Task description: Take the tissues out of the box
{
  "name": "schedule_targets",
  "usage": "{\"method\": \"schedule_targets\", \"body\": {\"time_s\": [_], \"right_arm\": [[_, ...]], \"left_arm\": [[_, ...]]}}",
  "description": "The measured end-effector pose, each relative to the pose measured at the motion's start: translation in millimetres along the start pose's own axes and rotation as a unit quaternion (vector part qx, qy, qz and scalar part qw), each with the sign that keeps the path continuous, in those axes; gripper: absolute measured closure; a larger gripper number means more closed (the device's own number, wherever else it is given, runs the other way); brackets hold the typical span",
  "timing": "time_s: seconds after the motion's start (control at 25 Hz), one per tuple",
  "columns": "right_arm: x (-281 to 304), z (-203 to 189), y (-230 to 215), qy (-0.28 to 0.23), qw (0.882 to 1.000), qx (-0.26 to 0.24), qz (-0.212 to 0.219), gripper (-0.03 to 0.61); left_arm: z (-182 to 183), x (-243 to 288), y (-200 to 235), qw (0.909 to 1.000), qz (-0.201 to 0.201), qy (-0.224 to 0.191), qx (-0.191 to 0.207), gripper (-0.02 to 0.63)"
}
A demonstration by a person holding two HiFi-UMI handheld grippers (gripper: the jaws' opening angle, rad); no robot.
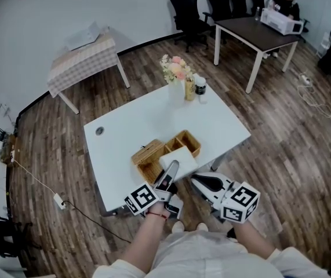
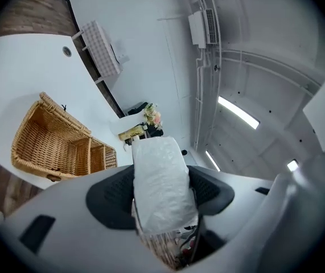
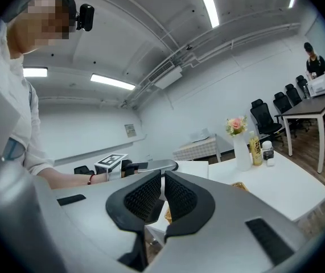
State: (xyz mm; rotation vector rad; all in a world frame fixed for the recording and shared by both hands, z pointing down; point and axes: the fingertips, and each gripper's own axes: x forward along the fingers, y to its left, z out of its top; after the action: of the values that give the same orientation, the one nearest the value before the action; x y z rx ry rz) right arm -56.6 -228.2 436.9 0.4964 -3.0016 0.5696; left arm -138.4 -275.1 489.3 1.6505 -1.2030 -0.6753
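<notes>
Wood flooring surrounds a white table [image 1: 124, 133] in a large room, with a second table and black chairs at the far right. A wicker basket [image 1: 148, 160] with open compartments sits near the table's near edge. A vase of flowers [image 1: 175, 77], a bottle [image 1: 189, 90] and a jar [image 1: 200, 86] stand at the far edge. The left gripper [image 1: 173, 167] is clamped on a white tissue pack [image 2: 161, 181], with its pads pressing on both sides. From the head view the pack sits over the basket's near right part, and the left gripper view shows it clear of the wicker. The right gripper [image 3: 162, 178] is just right of the pack, its jaws narrowed to a thin slit with the pads almost meeting.
</notes>
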Motion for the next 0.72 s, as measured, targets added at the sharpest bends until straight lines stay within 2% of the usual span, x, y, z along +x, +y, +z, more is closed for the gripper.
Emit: {"method": "schedule_targets", "body": {"time_s": [0.64, 0.72], "right_arm": [[0.4, -7.1, 12.1, 0.015, 1.000, -0.019, -0.004, 0.541], [1.8, -5.2, 11.0, 0.013, 1.000, -0.018, -0.005, 0.541]], "left_arm": [[-4.6, -7.4, -6.6, 0.9994, -0.023, -0.004, -0.025, 0.350], [-2.5, -4.5, -13.5, 0.9986, -0.041, -0.007, -0.034, 0.350]]}}
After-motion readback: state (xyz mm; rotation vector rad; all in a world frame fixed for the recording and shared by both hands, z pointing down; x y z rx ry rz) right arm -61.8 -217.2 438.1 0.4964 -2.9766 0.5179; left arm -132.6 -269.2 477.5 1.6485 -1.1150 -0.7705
